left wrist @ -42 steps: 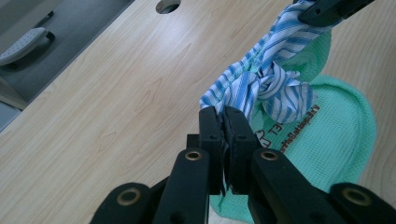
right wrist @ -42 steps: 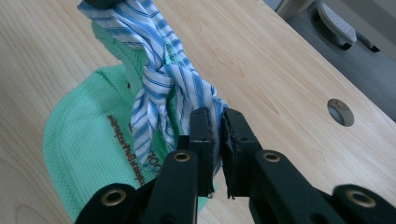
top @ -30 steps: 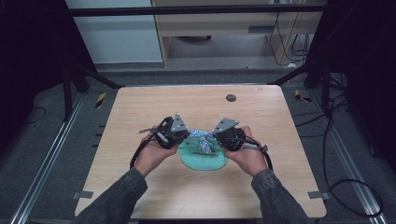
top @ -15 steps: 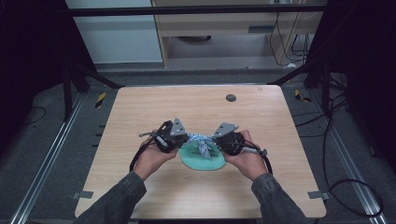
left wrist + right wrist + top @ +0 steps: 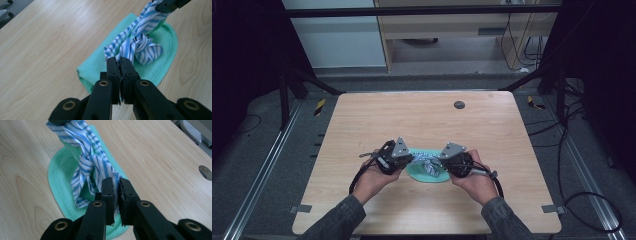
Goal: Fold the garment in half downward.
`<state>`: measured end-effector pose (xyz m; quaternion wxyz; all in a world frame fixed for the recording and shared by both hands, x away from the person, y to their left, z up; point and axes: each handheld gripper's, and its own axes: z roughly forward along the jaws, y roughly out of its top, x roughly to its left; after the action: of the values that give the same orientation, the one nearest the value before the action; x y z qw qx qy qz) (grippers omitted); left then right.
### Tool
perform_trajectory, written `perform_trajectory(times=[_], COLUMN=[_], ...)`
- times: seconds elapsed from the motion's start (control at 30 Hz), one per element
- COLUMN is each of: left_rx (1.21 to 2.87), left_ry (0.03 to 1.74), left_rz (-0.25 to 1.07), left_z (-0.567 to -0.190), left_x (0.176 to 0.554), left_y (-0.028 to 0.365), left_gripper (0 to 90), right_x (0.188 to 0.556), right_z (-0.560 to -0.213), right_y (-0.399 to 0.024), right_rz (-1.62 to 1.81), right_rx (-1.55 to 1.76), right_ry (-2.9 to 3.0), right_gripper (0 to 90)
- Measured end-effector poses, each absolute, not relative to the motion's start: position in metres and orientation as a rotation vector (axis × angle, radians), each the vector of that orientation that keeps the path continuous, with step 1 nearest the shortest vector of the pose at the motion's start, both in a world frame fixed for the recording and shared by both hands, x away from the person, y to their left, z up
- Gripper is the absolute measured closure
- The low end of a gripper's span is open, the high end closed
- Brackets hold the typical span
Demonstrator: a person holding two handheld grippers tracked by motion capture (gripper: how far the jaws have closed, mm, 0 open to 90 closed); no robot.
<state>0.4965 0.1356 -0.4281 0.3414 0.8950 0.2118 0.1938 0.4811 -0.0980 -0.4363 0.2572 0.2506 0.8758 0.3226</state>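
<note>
Table (image 5: 422,120): light wood-grain top, smooth, low satin sheen, looks laminate to me. Green cloth (image 5: 160,67): waffle-weave textile, matt, soft, slightly nubby. Striped cloth (image 5: 135,42): thin smooth woven fabric, blue/white, faint sheen, creases sharply where it's twisted. Left gripper (image 5: 120,62) and right gripper (image 5: 114,185): black plastic links, semi-gloss, with brass-coloured metal rivets; pads (image 5: 125,195) look like matt rubber with rough edges. Grey plate (image 5: 401,147) on top of the left one: flat, matt, metal or plastic, I can't tell which. Sleeve (image 5: 337,220): dark matt cloth.
</note>
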Motion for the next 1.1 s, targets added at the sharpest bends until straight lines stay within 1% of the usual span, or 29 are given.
perform_trajectory(times=[0.5,1.1], left_rx=[2.324,2.315], left_ry=[0.538,0.563], left_rz=[0.467,0.450], left_z=[-0.436,-0.457], left_x=[0.484,0.474], left_y=[0.140,0.145], left_gripper=[87.5,87.3], right_x=[0.469,0.456], right_z=[-0.442,-0.454], right_y=[-0.098,-0.095], right_rz=[0.877,0.855], right_rx=[0.654,0.625], right_ry=[2.387,2.406], right_gripper=[83.3,83.3])
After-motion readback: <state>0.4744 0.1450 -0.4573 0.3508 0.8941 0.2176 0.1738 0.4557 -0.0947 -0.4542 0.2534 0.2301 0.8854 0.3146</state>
